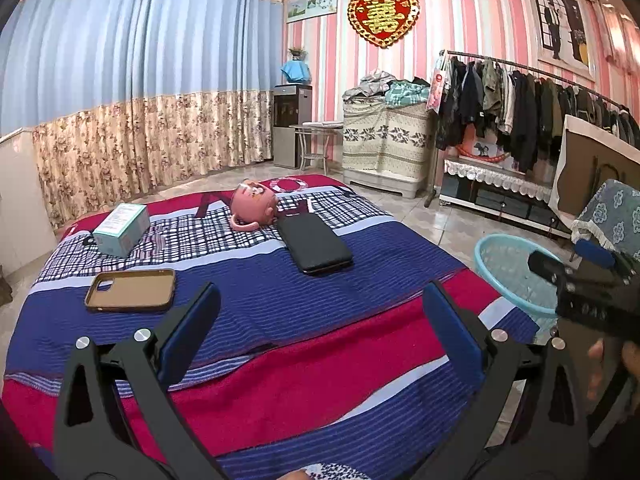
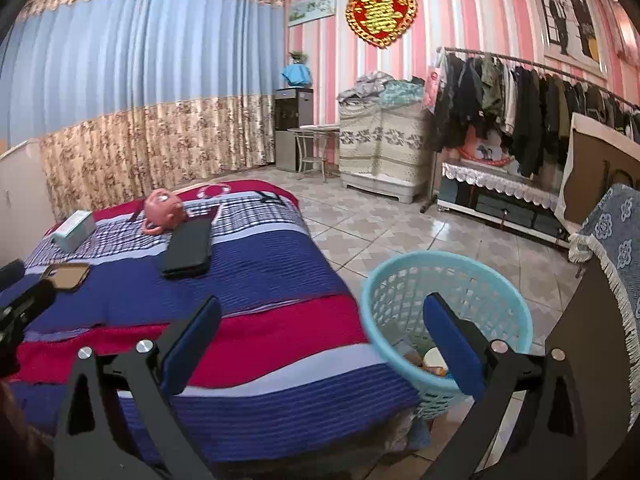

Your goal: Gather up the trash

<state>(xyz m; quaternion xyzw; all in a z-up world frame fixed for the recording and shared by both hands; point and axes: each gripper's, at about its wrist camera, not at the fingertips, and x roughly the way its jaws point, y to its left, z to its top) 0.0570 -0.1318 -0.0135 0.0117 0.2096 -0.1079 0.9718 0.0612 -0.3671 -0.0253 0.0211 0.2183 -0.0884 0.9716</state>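
Observation:
A light blue mesh basket [image 2: 448, 312] stands on the floor by the bed's right side and holds some trash [image 2: 434, 360]; it also shows in the left wrist view [image 1: 516, 272]. On the striped bedspread [image 1: 280, 312] lie a teal box [image 1: 122, 229], a brown phone case [image 1: 130, 290], a black phone [image 1: 316, 245] and a pink piggy bank [image 1: 254, 205]. My left gripper [image 1: 320, 320] is open and empty above the bed's near end. My right gripper [image 2: 322, 328] is open and empty, between the bed's edge and the basket.
A clothes rack [image 1: 520, 112] with dark garments lines the right wall above a low cabinet [image 1: 496, 192]. A covered cabinet [image 1: 384, 140], a small table [image 1: 316, 136] and a water dispenser [image 1: 292, 124] stand at the far wall. A covered chair [image 2: 612, 248] is at right.

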